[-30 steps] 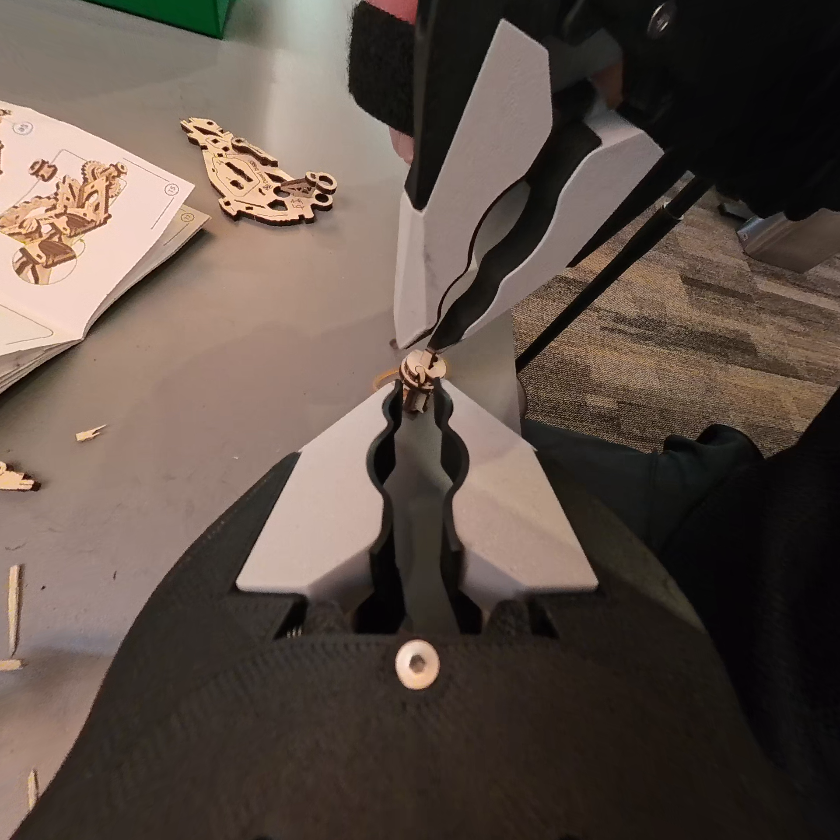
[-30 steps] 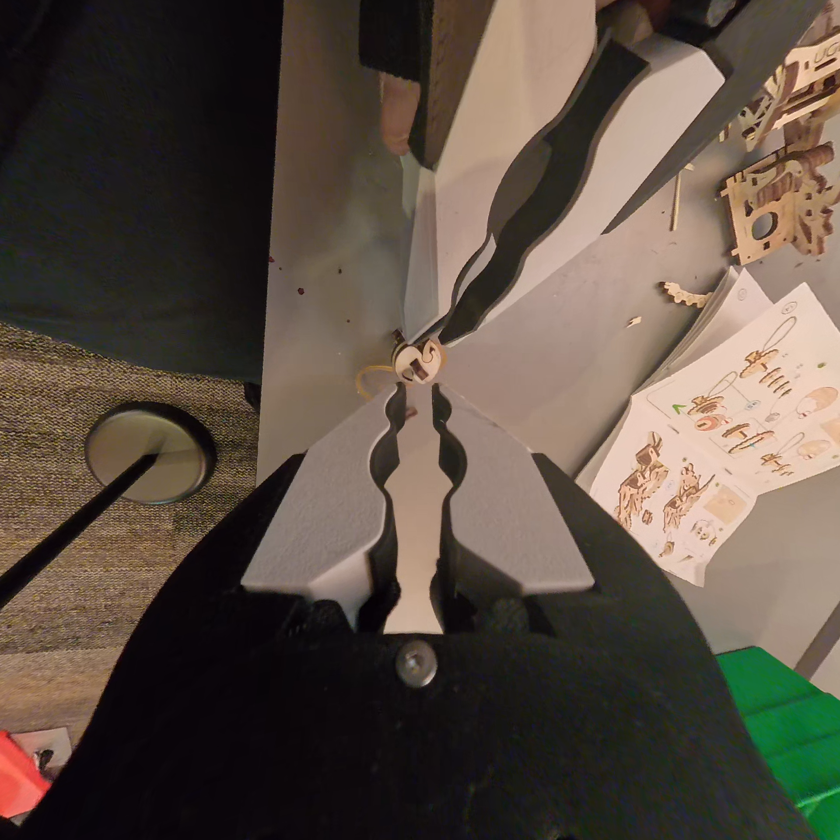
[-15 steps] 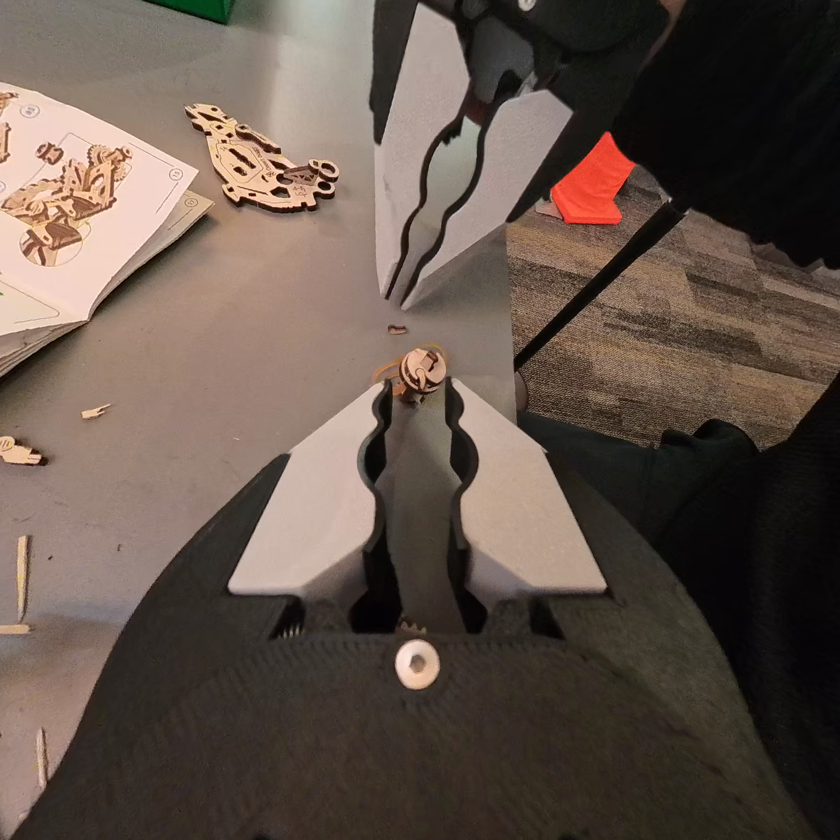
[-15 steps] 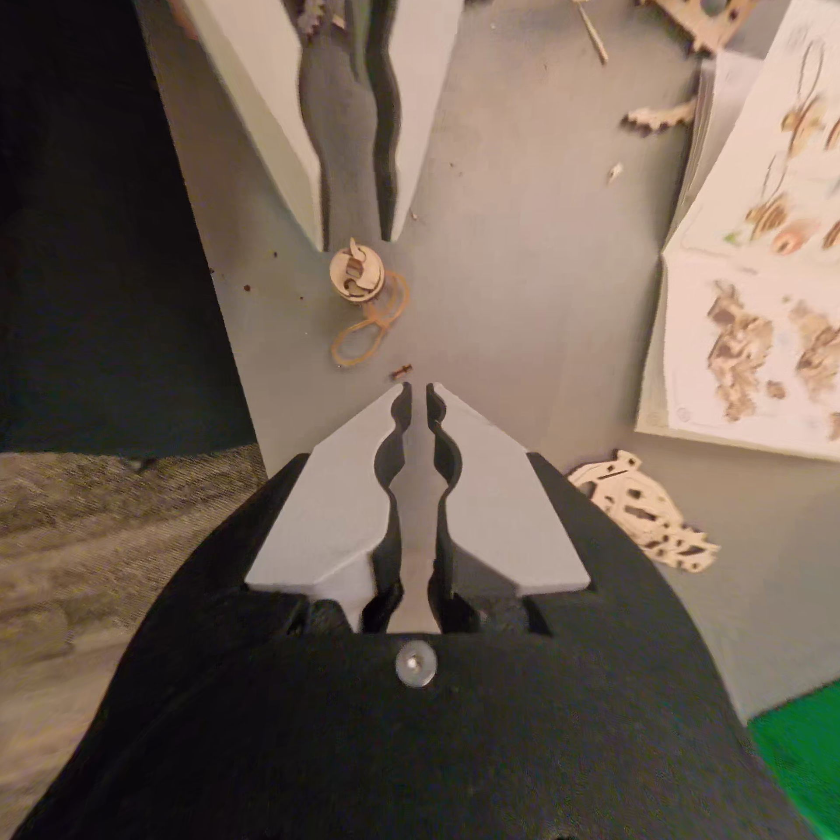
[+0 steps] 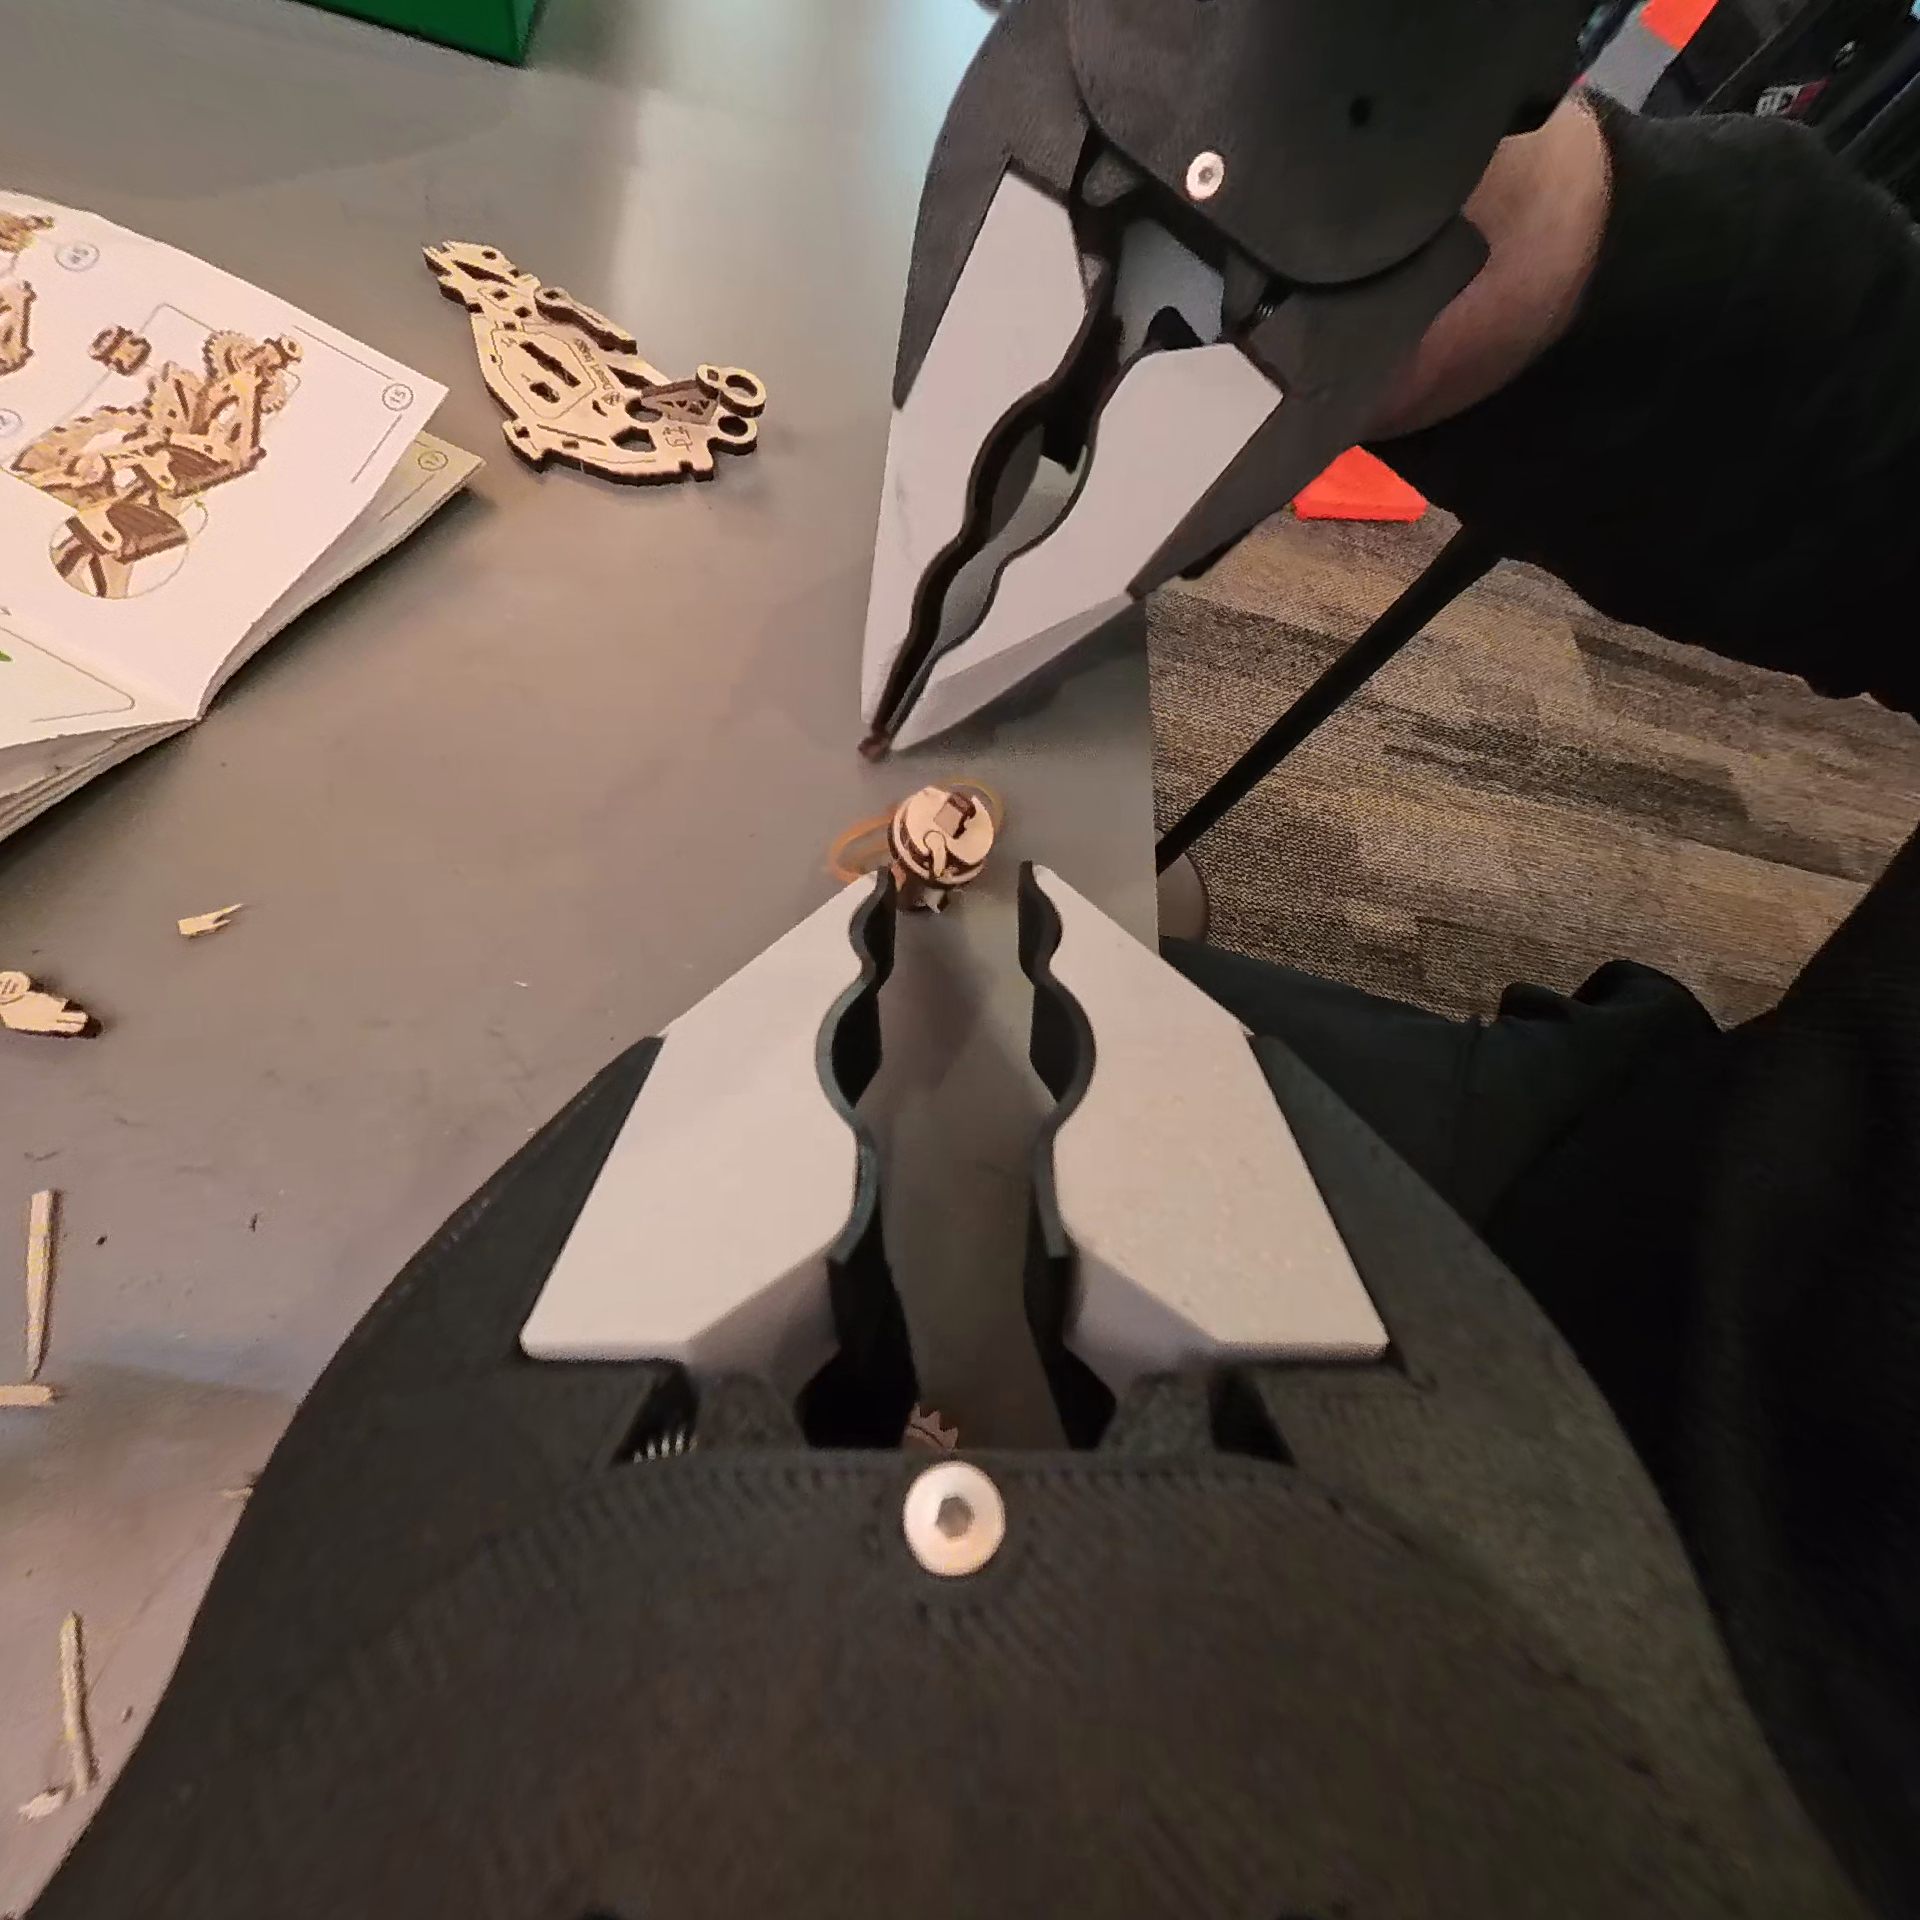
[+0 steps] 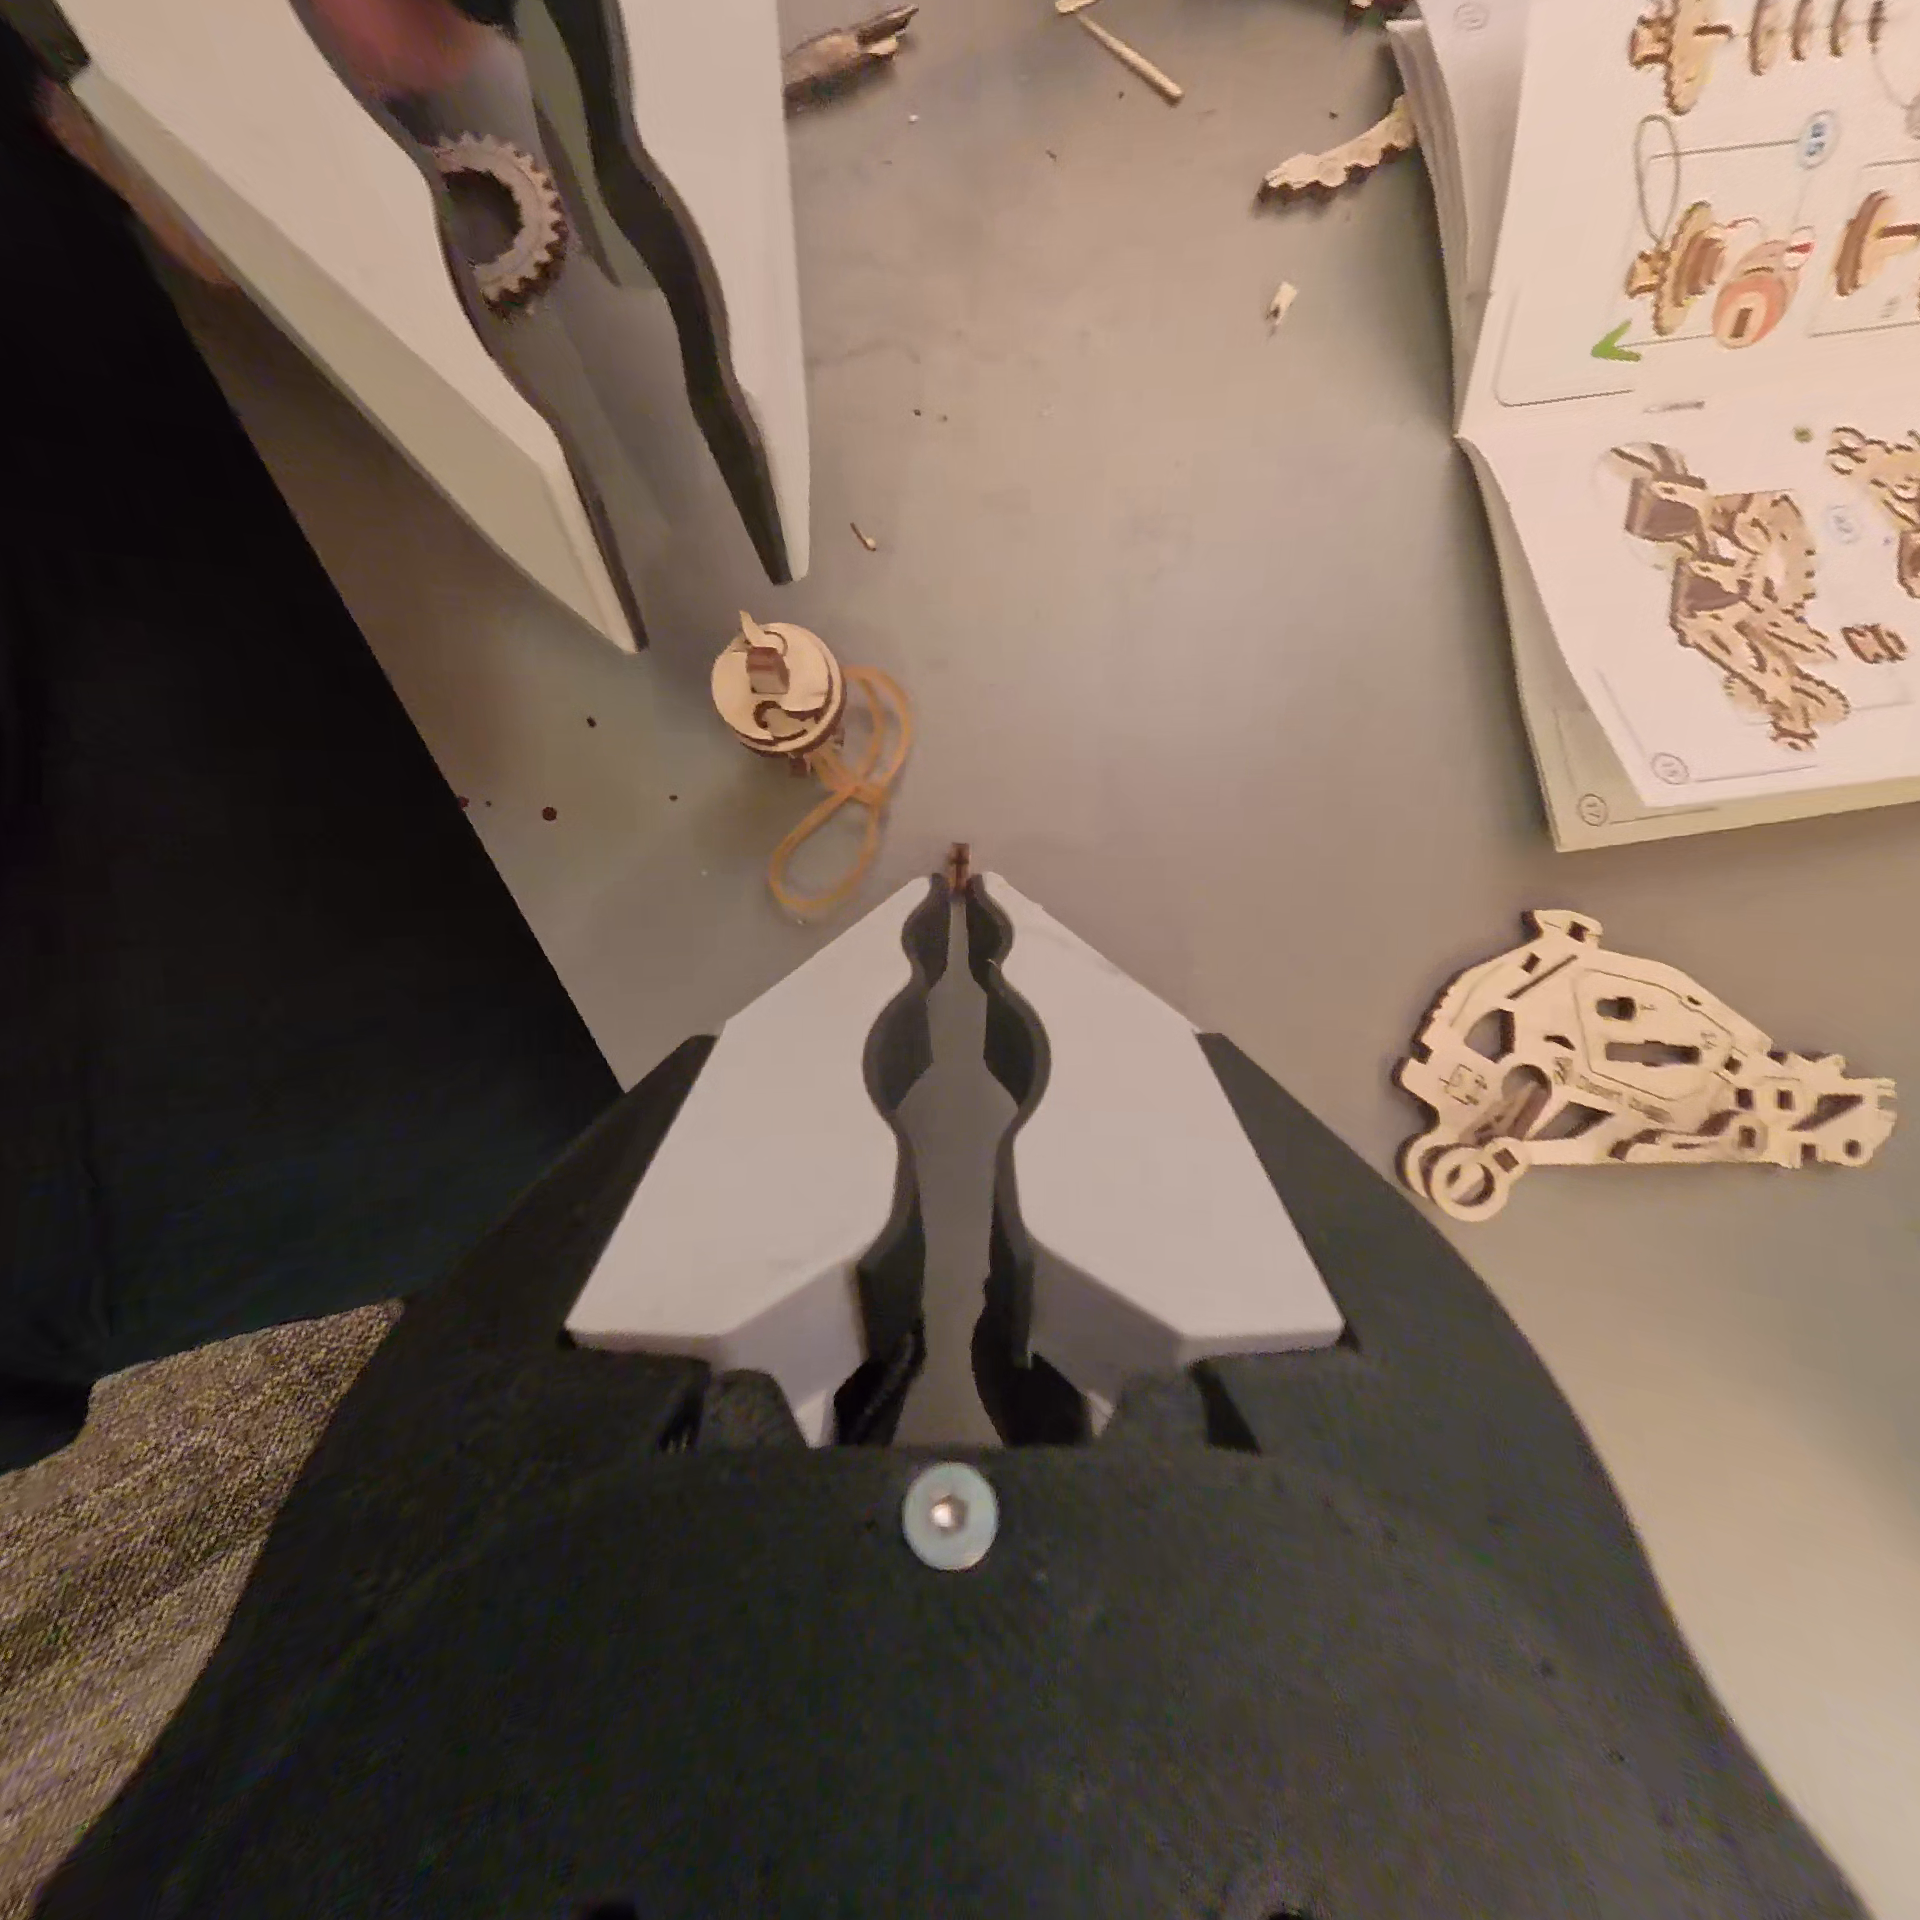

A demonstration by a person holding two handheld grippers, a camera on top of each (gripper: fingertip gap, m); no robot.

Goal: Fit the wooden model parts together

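Observation:
A small round wooden assembly [image 5: 940, 840] with a tan rubber band [image 6: 842, 821] looped on it lies on the grey table [image 5: 520, 727], near its edge. My left gripper [image 5: 956, 875] is open, its fingertips on either side just behind the assembly. The assembly also shows in the right wrist view [image 6: 774, 694]. My right gripper [image 6: 961, 896] is shut on a tiny wooden peg [image 6: 958, 860], a short way from the assembly. A wooden gear [image 6: 509, 218] shows between the left gripper's fingers. I cannot tell whether it lies on the table or sits in the gripper.
An open instruction booklet [image 5: 156, 436] lies on the table, and a flat wooden model part [image 5: 592, 384] beside it. Wood splinters [image 5: 42, 1278] and small offcuts are scattered at the left. The table edge [image 5: 1148, 831] and carpet floor are close on the right. About 6 cm separates my left fingertips from my right.
The right gripper has drawn back from the round assembly, turned, and shut on the tiny peg that lay on the table. The left gripper has opened wider; the assembly stays on the table.

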